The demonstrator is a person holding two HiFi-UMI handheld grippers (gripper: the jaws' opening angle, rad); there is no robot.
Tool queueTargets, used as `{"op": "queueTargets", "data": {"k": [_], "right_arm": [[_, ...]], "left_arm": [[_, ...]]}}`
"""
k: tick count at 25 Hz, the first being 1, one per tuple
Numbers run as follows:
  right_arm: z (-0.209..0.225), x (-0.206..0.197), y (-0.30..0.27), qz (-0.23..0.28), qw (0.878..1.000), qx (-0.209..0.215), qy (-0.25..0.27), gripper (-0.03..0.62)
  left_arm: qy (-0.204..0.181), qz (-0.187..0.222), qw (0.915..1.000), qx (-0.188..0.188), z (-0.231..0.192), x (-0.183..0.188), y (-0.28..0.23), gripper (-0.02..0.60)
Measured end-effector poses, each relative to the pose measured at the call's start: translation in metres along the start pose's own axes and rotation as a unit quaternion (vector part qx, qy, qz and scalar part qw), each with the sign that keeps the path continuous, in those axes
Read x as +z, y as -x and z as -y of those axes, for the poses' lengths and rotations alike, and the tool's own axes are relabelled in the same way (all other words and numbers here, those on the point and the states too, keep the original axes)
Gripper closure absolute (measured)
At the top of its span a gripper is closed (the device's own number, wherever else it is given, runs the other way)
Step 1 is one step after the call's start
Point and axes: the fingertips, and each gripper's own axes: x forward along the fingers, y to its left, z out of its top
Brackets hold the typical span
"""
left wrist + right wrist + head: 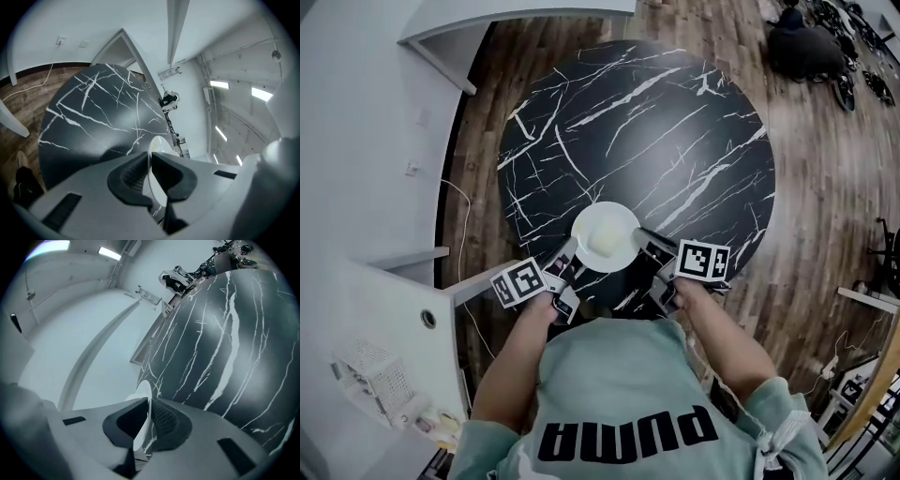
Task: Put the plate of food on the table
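Note:
In the head view a white plate (606, 236) with pale food sits over the near edge of the round black marble table (637, 131). Whether it rests on the top or hovers just above it, I cannot tell. My left gripper (565, 268) is shut on the plate's left rim and my right gripper (650, 244) on its right rim. The left gripper view shows the plate's thin rim (157, 149) pinched edge-on between the left gripper's (150, 177) dark pads. In the right gripper view the plate's rim (143, 392) is clamped the same way in the right gripper (149, 422).
White counters (366, 141) curve round the table's left side, with a white shelf edge (412, 258) near my left hand. A cable (467, 202) trails on the wooden floor (825, 216). A dark bag (802, 47) and wheels lie at the far right.

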Motion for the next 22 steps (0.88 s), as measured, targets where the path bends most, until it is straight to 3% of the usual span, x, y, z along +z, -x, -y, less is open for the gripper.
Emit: {"op": "queueTargets", "data": {"k": [7,13,22], "right_arm": [[0.070,0.021,0.024,0.008,0.999,-0.039,-0.019,0.562],[0.093,0.030,0.027,0.018,0.998,-0.059,-0.023,0.562],[0.112,0.038,0.031,0.021,0.994,-0.102,0.014,0.562]], "left_arm": [[0.010,-0.049,0.9985,0.021,-0.004,-0.037,-0.064,0.555],[0.018,-0.059,0.9971,0.046,-0.020,-0.046,-0.090,0.554],[0.021,-0.060,0.9973,0.037,-0.018,-0.057,-0.105,0.554]]}}
